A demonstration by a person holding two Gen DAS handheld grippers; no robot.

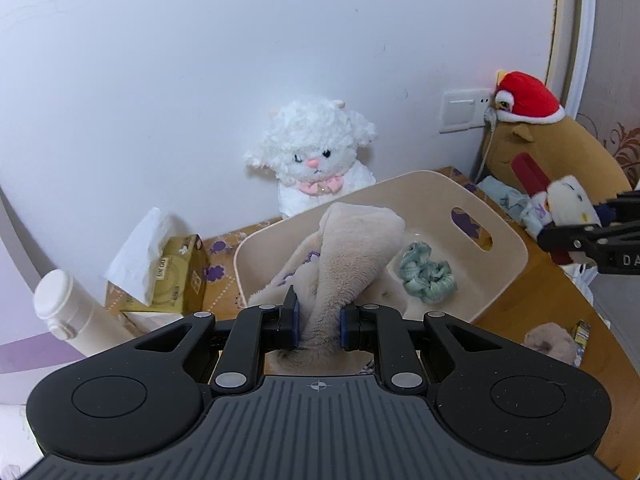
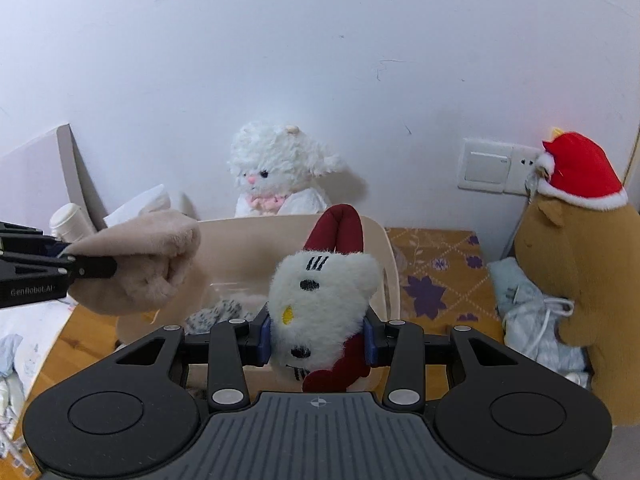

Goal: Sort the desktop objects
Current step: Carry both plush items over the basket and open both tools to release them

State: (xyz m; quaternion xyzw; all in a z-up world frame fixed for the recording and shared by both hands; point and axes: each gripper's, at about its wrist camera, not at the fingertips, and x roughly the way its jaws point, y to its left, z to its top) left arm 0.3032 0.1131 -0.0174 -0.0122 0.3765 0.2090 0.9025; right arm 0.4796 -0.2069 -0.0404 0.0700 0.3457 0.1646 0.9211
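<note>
My left gripper (image 1: 319, 320) is shut on a beige fluffy cloth (image 1: 352, 256), which hangs over the open cream bin (image 1: 500, 248). A green scrunchie (image 1: 426, 278) lies inside the bin. My right gripper (image 2: 318, 336) is shut on a white cat plush with red parts (image 2: 320, 292), held in front of the bin's right wall (image 2: 384, 248). In the right wrist view the left gripper (image 2: 92, 266) comes in from the left with the beige cloth (image 2: 152, 264). In the left wrist view the right gripper (image 1: 560, 240) holds the cat plush (image 1: 568, 200) at the far right.
A white lamb plush (image 1: 316, 152) sits against the wall behind the bin. A brown plush with a red hat (image 2: 576, 280) and a light blue cloth (image 2: 528, 312) are at the right. A tissue box (image 1: 180, 276) and a white bottle (image 1: 68, 312) stand at the left.
</note>
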